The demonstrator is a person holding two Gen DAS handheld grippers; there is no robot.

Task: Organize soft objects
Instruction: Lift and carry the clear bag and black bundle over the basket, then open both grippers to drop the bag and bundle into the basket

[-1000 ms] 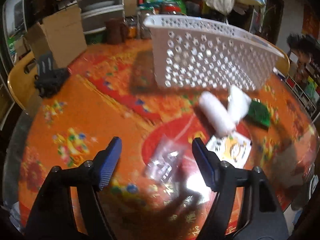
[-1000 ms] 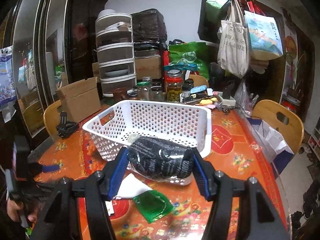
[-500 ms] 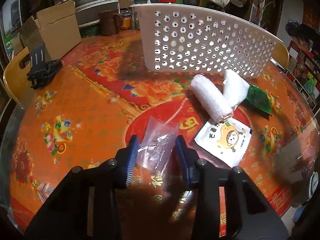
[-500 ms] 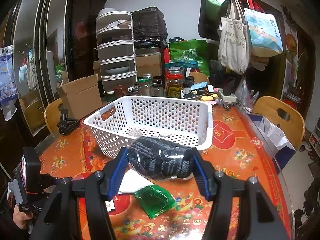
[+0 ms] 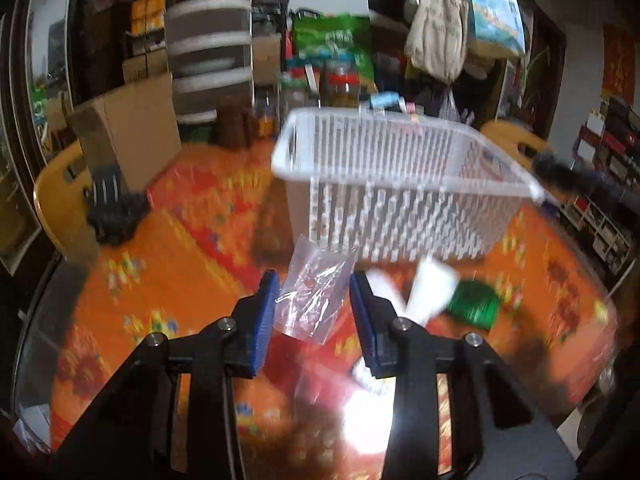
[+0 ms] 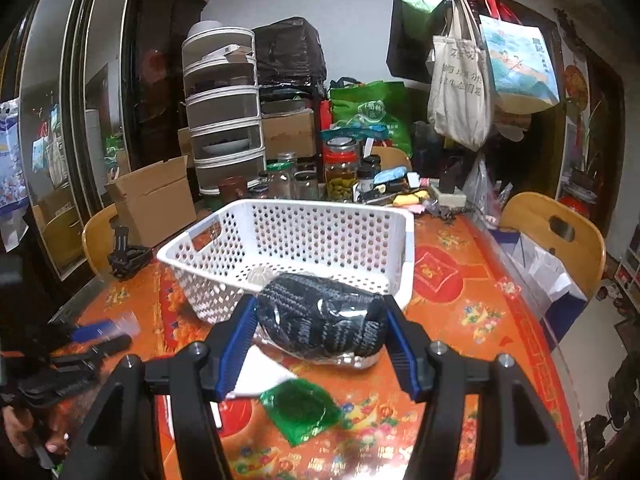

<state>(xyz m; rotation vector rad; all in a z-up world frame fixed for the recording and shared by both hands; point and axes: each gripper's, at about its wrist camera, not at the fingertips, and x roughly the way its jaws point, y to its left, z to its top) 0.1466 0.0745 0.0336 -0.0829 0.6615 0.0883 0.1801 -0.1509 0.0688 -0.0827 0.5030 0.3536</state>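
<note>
My left gripper [image 5: 314, 288] is shut on a crumpled clear plastic bag [image 5: 316, 292] and holds it lifted above the orange table, short of the white perforated basket [image 5: 400, 184]. My right gripper [image 6: 320, 320] is shut on a black knitted bundle in clear wrap [image 6: 320, 318], held just in front of the basket [image 6: 296, 256]. A small pale round thing [image 6: 256, 276] lies inside the basket. On the table lie white rolled cloths [image 5: 430, 288], a green packet [image 6: 300, 404] and a white sheet [image 6: 260, 376]. The left gripper [image 6: 104, 330] shows at the left of the right wrist view.
The far side of the table is crowded with jars [image 6: 340, 168], a cardboard box [image 6: 152, 200] and stacked drawers [image 6: 224, 112]. A black phone stand [image 6: 124, 258] sits at the left edge. Wooden chairs [image 6: 556, 232] ring the table. A person's hand [image 6: 24, 432] holds the left gripper.
The left gripper closed on the clear plastic bag and lifted it off the table toward the basket. The right gripper kept still with its black bundle.
</note>
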